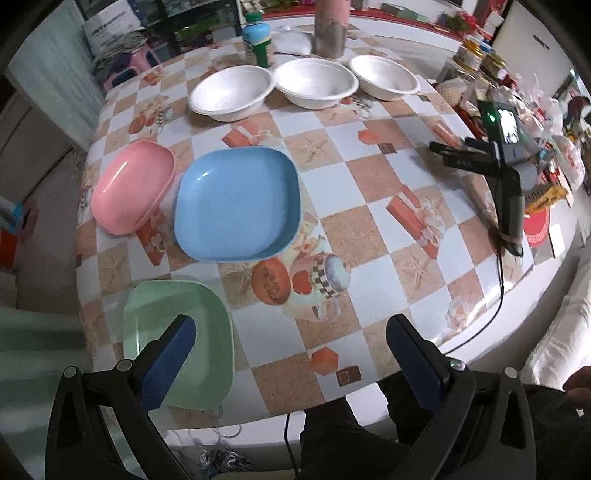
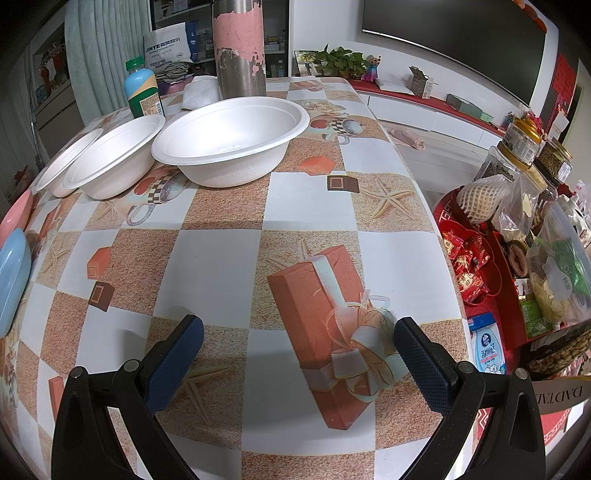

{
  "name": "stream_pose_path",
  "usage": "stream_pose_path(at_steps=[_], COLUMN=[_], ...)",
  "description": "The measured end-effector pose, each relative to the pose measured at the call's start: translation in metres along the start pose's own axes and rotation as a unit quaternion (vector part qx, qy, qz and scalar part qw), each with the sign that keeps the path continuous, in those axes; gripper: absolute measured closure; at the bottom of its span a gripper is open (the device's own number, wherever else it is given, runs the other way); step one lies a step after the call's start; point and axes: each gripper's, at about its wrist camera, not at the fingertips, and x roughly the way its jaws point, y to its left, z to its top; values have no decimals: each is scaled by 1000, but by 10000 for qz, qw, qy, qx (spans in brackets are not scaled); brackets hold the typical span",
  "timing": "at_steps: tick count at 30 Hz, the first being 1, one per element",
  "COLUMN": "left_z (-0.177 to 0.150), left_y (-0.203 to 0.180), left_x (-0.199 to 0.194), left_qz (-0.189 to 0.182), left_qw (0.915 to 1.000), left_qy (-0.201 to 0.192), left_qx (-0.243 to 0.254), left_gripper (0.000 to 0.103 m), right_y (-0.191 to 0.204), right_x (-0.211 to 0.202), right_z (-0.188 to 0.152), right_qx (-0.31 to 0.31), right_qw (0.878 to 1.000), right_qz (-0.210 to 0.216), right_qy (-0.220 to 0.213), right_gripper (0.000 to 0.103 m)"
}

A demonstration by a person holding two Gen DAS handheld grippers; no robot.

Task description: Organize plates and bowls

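blue-padded fingers of the left gripper sit nearest the lens, spread wide, nothing between them; the left pad hangs over the green plate at the table's near edge, contact cannot be told. beyond it, on the checked tablecloth, lies the blue plate, and just beside its left edge the pink plate, the two apart by a narrow gap. at the far side three white bowls stand in a row, rims almost touching, all upright and empty. behind them a green-capped bottle and a tall metal flask with peeling pink coating. right gripper shows in the left view above the table's right part, holding nothing. from the right wrist view its own gripper is likewise wide, pads over a printed gift box on the cloth, empty; the nearest white bowl lies well ahead. writing: a white sack behind the table reads partly "jinye"; a box at the lower right shows "dadtae" mirrored, reading uncertain; a small blue-and-white packet carries characters too small to read. snacks and jars crowd a red tray to the right.
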Motion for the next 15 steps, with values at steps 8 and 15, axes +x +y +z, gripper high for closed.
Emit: stream_pose_path(at_steps=[8, 15], left_z=[24, 47], left_y=[2, -7], left_x=[-10, -23], left_qz=[277, 521], left_qw=[9986, 9952], left_qy=[101, 314], left_qx=[-440, -768], left_gripper=[0, 0], right_y=[0, 0], right_x=[0, 0], right_z=[0, 0], right_qx=[2, 2], right_qw=[10000, 10000], right_qz=[2, 2], right_qy=[0, 0], right_gripper=[0, 0])
